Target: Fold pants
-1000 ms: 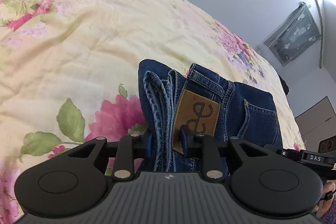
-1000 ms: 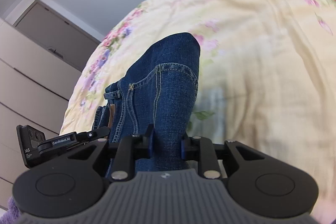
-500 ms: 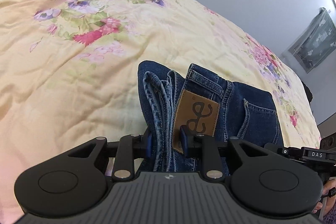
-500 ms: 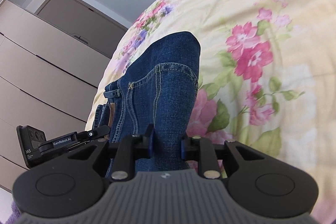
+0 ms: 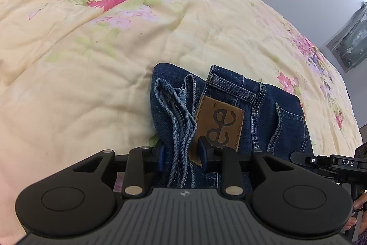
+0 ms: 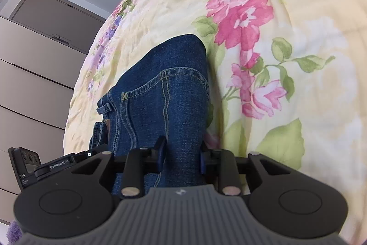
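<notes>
Folded dark blue jeans (image 5: 270, 111) hang over a floral yellow bedspread (image 5: 91, 61). My left gripper (image 5: 182, 154) is shut on the waistband and hem layers beside the brown leather patch (image 5: 218, 123). My right gripper (image 6: 180, 154) is shut on the other end of the folded jeans (image 6: 165, 93), near the back pocket seam. Each gripper shows at the edge of the other's view: the right one in the left wrist view (image 5: 339, 164), the left one in the right wrist view (image 6: 45, 167).
A grey wardrobe with drawers (image 6: 34, 66) stands past the bed's far left edge in the right wrist view. A grey wall with a curtained window (image 5: 348, 43) lies beyond the bed in the left wrist view.
Both grippers have carried the jeans across the bed: the flower patterns under them have shifted and the bedspread looks closer. Their hold on the jeans is unchanged.
</notes>
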### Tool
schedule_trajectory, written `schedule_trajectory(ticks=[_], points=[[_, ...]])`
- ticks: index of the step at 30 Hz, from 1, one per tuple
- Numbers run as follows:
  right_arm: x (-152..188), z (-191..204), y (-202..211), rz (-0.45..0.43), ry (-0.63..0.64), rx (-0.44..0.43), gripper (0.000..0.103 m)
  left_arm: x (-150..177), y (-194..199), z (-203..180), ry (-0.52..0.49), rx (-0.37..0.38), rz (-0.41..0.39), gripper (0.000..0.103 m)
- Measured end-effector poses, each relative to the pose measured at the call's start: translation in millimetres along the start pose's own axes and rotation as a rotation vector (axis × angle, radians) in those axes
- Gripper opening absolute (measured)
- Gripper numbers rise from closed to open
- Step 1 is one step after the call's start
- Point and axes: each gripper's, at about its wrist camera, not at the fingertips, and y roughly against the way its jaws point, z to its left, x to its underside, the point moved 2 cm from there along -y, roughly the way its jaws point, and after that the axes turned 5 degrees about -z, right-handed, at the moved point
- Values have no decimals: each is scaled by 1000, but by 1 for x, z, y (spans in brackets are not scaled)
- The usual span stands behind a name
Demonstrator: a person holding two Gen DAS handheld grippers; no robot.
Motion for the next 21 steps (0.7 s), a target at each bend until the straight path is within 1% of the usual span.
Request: schedule_trajectory(ticks=[2, 3, 4, 7, 8, 10, 15, 17, 19, 21], points=[[-1, 3, 0, 4, 9, 14, 24, -1, 3, -6, -11, -24, -4, 36], [-1, 7, 1, 4, 28, 28, 26, -2, 6, -9, -21, -43, -8, 37], [-1, 11, 2, 3, 55, 45, 30, -2, 9, -12, -30, -61, -12, 40], [1, 29, 9, -3, 159, 116, 38, -2, 22, -22, -75, -115, -14, 41], [2, 35, 13, -13, 201, 141, 40, -3, 28, -25, -93, -128, -24, 41], [5, 46, 26, -40, 271, 169, 49, -4, 48, -34, -133, -141, -69, 41], [16, 77, 74, -114, 424, 180, 54, -9, 102, -62, -233, -161, -164, 43], [24, 91, 94, -148, 495, 178, 57, -8, 123, -77, -278, -165, -196, 45], [35, 106, 117, -185, 570, 172, 63, -7, 149, -91, -318, -165, -235, 46], [47, 120, 137, -210, 631, 164, 65, -5, 173, -104, -343, -166, -269, 47]])
